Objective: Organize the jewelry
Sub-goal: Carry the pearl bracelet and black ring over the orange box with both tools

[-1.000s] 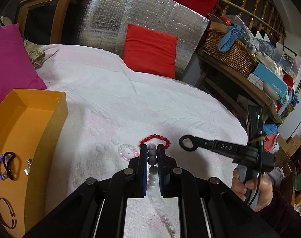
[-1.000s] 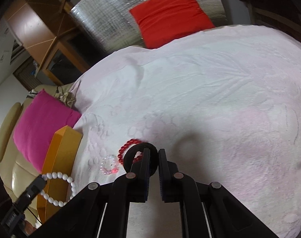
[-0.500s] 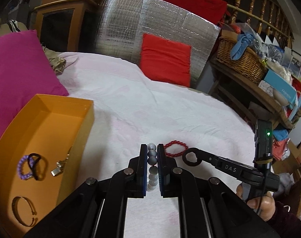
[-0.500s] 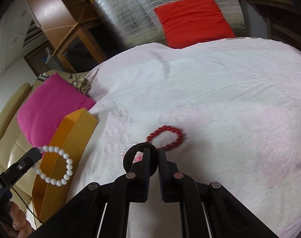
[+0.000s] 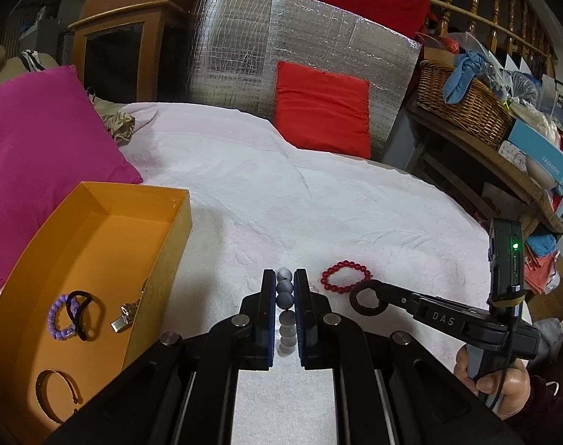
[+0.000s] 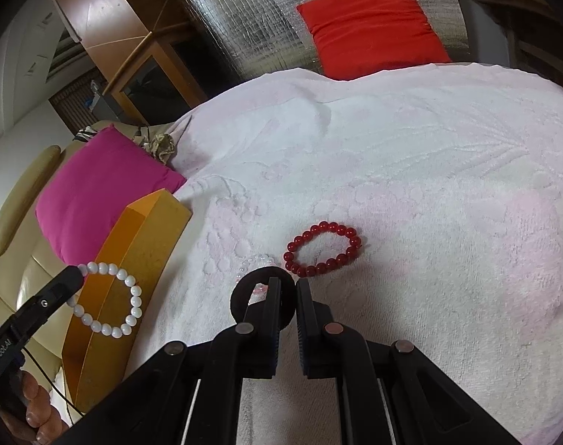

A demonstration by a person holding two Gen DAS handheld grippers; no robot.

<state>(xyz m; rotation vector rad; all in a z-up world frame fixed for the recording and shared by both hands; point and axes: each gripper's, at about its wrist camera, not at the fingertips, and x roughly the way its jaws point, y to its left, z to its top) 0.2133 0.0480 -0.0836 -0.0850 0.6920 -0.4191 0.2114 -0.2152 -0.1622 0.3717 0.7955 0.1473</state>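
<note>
A rounded surface covered by a white and pale pink embossed terry cloth (image 6: 411, 155) is seen carrying the things. On the cloth a bracelet of round red beads (image 6: 324, 248) is laid flat, and just beside it a smaller bracelet of clear pinkish beads (image 6: 255, 261) is partly hidden. An open orange cardboard box (image 5: 170, 222) is set at the cloth's left edge, against a magenta cushion (image 5: 40, 155).

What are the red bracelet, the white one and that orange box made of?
Red bracelet: probably glass or polished stone, since its round beads are glossy and translucent. White bracelet: opaque, pearl-like beads, perhaps plastic or stone. Orange box: apparently cardboard, with thin, flat, matte walls and sharp folded corners.
</note>
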